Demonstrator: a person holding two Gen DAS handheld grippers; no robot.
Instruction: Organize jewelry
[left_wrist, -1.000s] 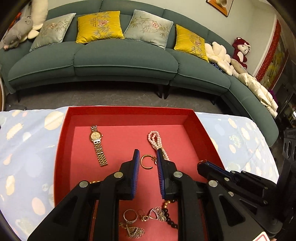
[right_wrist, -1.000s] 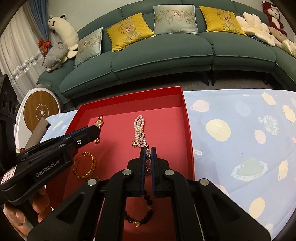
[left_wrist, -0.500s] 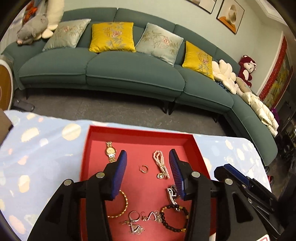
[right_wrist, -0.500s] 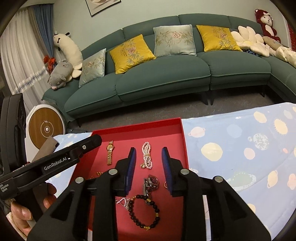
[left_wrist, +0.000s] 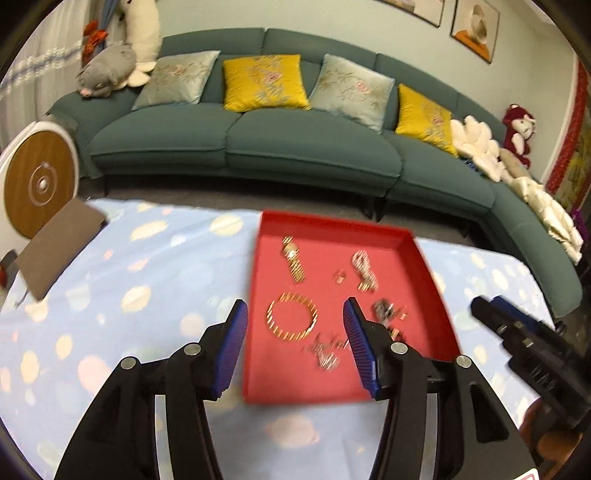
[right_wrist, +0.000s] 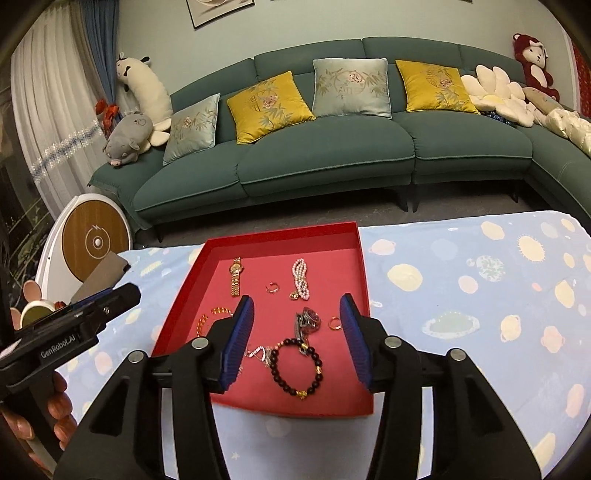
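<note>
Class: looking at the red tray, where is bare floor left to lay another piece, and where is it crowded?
Bare: the far strip of the red tray behind the gold watch and pearl bracelet. Crowded: around the dark bead bracelet and silver watch.

Black gripper (right_wrist: 296, 334) frames, ribbed blue pads (right_wrist: 240, 338), silver screws, white "GenRobot.AI" lettering.

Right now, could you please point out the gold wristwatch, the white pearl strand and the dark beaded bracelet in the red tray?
Gold wristwatch (right_wrist: 236, 268): right wrist view, on its dial.
White pearl strand (right_wrist: 300, 277): right wrist view, mid-strand.
Dark beaded bracelet (right_wrist: 318, 359): right wrist view, right-side beads.
</note>
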